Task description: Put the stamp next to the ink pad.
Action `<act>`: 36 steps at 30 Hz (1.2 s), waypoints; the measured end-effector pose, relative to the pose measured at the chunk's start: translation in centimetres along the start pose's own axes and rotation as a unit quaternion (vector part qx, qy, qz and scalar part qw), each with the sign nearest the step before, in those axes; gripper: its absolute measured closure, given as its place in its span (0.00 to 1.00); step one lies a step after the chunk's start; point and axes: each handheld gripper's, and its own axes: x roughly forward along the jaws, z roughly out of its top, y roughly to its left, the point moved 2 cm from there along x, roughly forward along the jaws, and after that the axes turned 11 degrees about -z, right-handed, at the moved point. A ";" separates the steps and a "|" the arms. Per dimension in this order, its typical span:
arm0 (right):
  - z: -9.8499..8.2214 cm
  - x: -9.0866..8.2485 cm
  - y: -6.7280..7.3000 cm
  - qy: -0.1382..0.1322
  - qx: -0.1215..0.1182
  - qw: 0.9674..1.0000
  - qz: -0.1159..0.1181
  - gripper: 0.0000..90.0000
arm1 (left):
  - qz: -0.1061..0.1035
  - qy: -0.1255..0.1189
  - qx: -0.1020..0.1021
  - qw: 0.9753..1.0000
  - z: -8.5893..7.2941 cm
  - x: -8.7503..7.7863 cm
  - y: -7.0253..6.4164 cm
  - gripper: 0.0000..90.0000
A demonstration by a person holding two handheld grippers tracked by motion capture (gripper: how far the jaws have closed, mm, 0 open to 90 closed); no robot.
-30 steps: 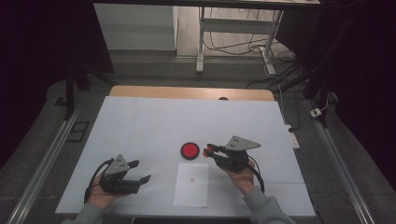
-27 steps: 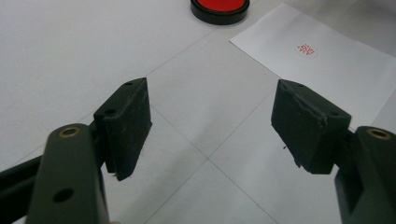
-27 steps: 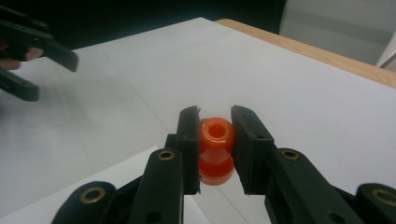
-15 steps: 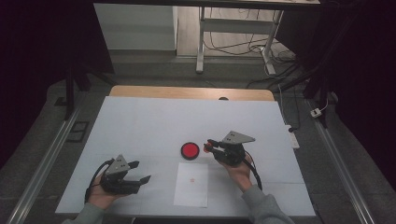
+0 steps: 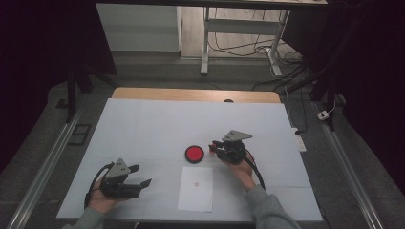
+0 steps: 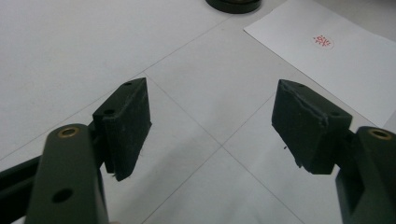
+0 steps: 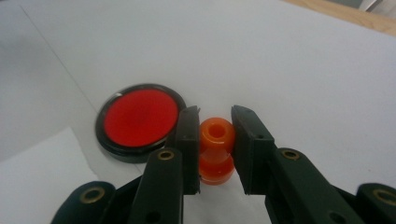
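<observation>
Table covered white, dark room around.

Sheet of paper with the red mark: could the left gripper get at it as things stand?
Probably yes. The left gripper sits open on the table just left of the sheet of paper, with bare surface between them. The right gripper, shut on an orange stamp, is beyond the sheet, beside the red ink pad.

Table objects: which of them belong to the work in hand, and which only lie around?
In use:
- orange stamp, clamped in the right gripper
- red ink pad
- white paper with a red mark

Lying about:
- white power strip at the table's right edge
</observation>
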 end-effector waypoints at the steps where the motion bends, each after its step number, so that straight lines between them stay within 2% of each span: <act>1: -0.1 0.2 0.0 0.004 -0.001 1.000 0.000 0.80 | 0.001 0.000 -0.001 1.000 0.0 0.0 0.0 0.31; 9: -0.5 0.7 0.2 0.017 -0.015 1.000 -0.004 0.78 | 0.002 0.001 -0.002 1.000 -0.1 0.1 0.0 0.31; 11: -0.5 0.7 0.2 0.019 -0.016 1.000 -0.007 0.70 | 0.003 0.000 -0.003 1.000 -0.1 0.0 0.1 0.31; 12: -0.5 0.7 0.2 0.017 -0.013 1.000 -0.008 0.63 | 0.003 -0.001 -0.004 1.000 -0.1 0.0 0.1 0.31; 14: -0.2 0.2 0.2 0.007 -0.007 1.000 -0.013 0.57 | 0.004 -0.001 -0.006 1.000 -0.1 0.0 0.2 0.31; 17: 0.4 -0.9 0.0 -0.014 0.002 1.000 -0.013 0.53 | 0.004 -0.001 -0.008 1.000 -0.2 0.0 0.3 0.30; 20: 0.6 -2.1 -0.2 -0.026 0.001 1.000 -0.011 0.52 | 0.005 -0.001 -0.010 1.000 -0.3 0.0 0.4 0.30; 24: 0.1 -4.1 -0.5 -0.026 0.002 1.000 -0.002 0.51 | 0.006 -0.001 -0.012 1.000 -0.3 0.0 0.5 0.30; 28: -1.0 -6.3 -0.9 -0.024 0.002 1.000 0.001 0.51 | 0.007 -0.002 -0.014 1.000 -0.3 -0.1 0.7 0.30; 36: -5.0 -11.5 -2.7 -0.017 0.007 1.000 -0.021 0.51 | 0.006 0.000 -0.016 1.000 -0.4 0.0 1.0 0.30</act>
